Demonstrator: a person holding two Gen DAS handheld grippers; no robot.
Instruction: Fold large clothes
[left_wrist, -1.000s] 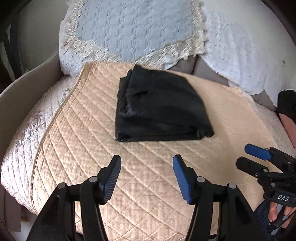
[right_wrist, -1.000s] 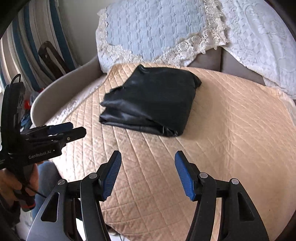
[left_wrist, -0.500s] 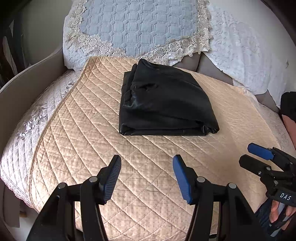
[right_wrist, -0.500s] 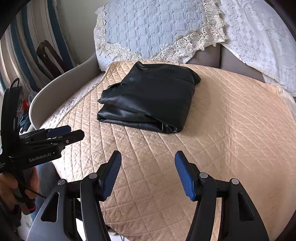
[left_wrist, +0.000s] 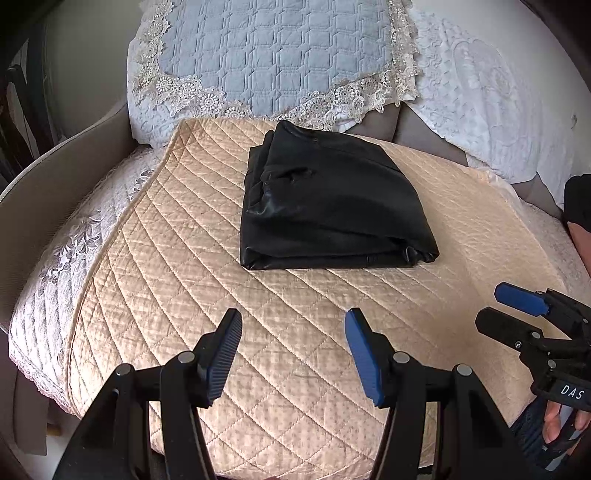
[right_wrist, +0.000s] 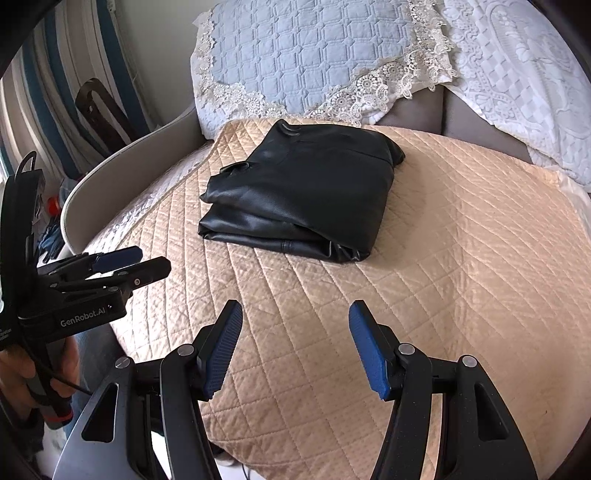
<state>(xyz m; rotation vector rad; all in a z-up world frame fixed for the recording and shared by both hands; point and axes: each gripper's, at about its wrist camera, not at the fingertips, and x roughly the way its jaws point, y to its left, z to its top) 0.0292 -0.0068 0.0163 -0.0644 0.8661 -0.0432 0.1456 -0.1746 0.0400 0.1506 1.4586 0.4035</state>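
A black leather-like garment (left_wrist: 328, 199) (right_wrist: 303, 192) lies folded into a compact rectangle on the beige quilted cover (left_wrist: 177, 258) (right_wrist: 461, 258) of a sofa seat. My left gripper (left_wrist: 293, 325) hovers over the cover's near part, well short of the garment, jaws open and empty. It also shows at the left in the right wrist view, left gripper (right_wrist: 147, 260). My right gripper (right_wrist: 295, 314) hangs open and empty over the near cover. In the left wrist view the right gripper (left_wrist: 491, 306) sits at the right edge, held by a hand.
A pale blue quilted cushion with a lace border (left_wrist: 280, 59) (right_wrist: 306, 55) leans on the sofa back behind the garment, beside a white lace throw (left_wrist: 487, 110) (right_wrist: 524, 85). The grey sofa arm (left_wrist: 55, 166) (right_wrist: 118, 173) curves at the left.
In both views the garment and sofa have slid slightly lower and right in the picture; the garment itself lies unmoved. Both grippers stay open.
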